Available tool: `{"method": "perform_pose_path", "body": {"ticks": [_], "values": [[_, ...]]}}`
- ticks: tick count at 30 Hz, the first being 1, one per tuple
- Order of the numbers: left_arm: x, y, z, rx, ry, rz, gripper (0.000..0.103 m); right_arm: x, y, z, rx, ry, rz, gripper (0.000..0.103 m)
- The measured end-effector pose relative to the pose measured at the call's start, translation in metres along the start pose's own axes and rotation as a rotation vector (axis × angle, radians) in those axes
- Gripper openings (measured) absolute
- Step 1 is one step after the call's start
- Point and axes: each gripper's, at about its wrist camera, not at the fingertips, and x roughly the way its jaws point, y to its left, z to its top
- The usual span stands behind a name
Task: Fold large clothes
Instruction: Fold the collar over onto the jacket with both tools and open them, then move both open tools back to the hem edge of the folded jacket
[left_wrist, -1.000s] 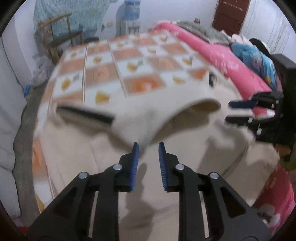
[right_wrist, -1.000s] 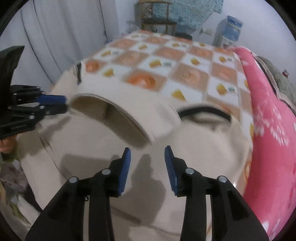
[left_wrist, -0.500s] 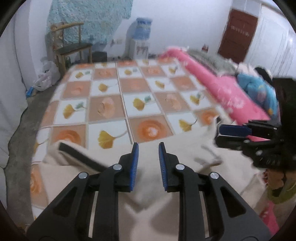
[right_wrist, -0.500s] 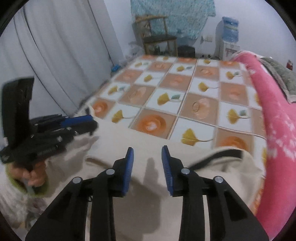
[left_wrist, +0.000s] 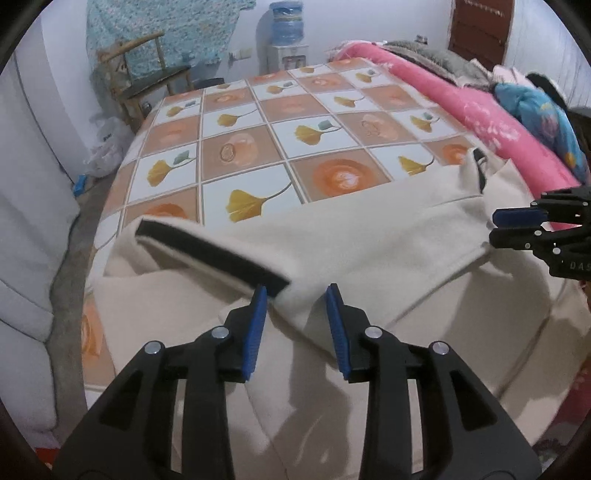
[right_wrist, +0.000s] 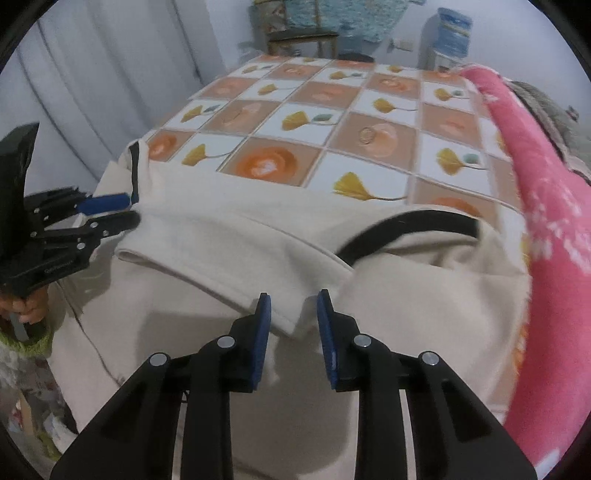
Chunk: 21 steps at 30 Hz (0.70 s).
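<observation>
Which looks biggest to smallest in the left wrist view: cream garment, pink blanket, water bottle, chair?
1. Cream garment, though closeness to the camera inflates it.
2. Pink blanket.
3. Chair.
4. Water bottle; it stands farthest away, so its true size is unsure.

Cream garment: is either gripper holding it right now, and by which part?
Neither. The left gripper, jaws just opening, and right gripper, jaws just closing, each straddle a folded edge of the garment without pinching it.
</observation>
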Motion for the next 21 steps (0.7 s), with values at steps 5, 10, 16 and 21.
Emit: {"method": "perform_pose_path", "body": {"ticks": [5,10,16,21], "values": [[-0.026,-0.003,0.001,-0.017,-0.101,-0.083,0.033,-0.024,0.009,0.003,0.007,-0.071,0.032,0.025],[0.004,-0.022,-0.003,0.006,0.002,-0.015,0.036,-0.006,0.016,0.004,0.031,-0.052,0.036,0.025],[-0.001,-0.013,-0.015,-0.062,0.045,-0.009,0.048,0.002,0.012,-0.012,0.109,0.025,0.024,0.034],[-0.059,0.001,-0.038,-0.099,-0.06,-0.012,0.068,-0.046,0.022,-0.035,0.132,-0.047,0.065,0.06]]}}
